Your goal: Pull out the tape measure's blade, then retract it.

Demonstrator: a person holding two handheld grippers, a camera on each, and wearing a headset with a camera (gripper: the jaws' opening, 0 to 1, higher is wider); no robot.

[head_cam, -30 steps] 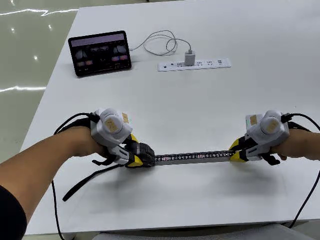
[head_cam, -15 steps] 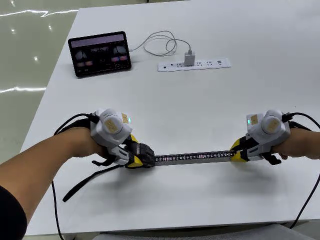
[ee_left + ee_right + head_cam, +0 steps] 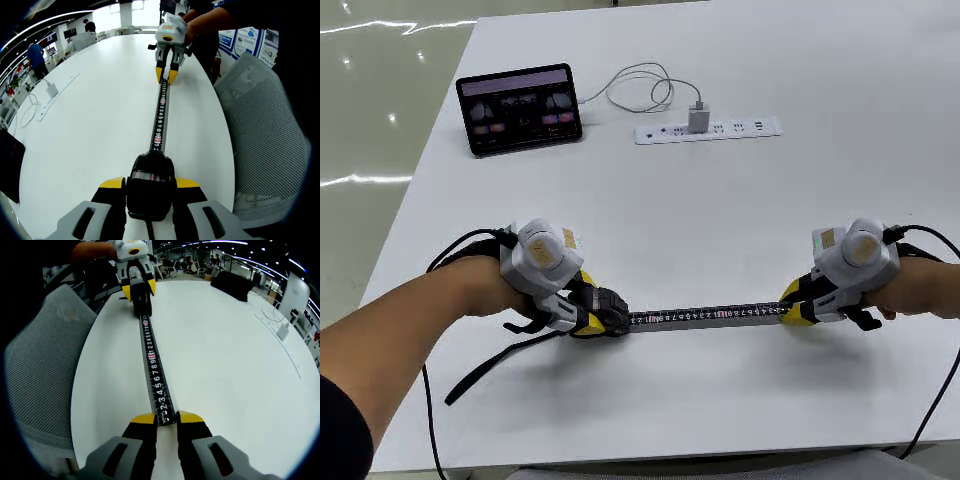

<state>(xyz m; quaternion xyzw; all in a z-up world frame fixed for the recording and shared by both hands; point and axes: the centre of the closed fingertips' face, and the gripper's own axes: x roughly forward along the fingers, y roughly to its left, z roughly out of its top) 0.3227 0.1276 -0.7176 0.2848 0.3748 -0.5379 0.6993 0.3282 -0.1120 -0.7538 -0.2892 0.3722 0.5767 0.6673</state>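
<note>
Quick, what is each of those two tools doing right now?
Left tool: closed, holding the tape measure's case.
Right tool: closed, holding the blade by its tip.

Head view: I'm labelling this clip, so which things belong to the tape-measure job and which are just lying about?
In the job: tape measure case, held in the left gripper; blade, pulled out, its end in the right gripper.

Lying about: tablet; power strip; charger and white cable; mesh chair.
</note>
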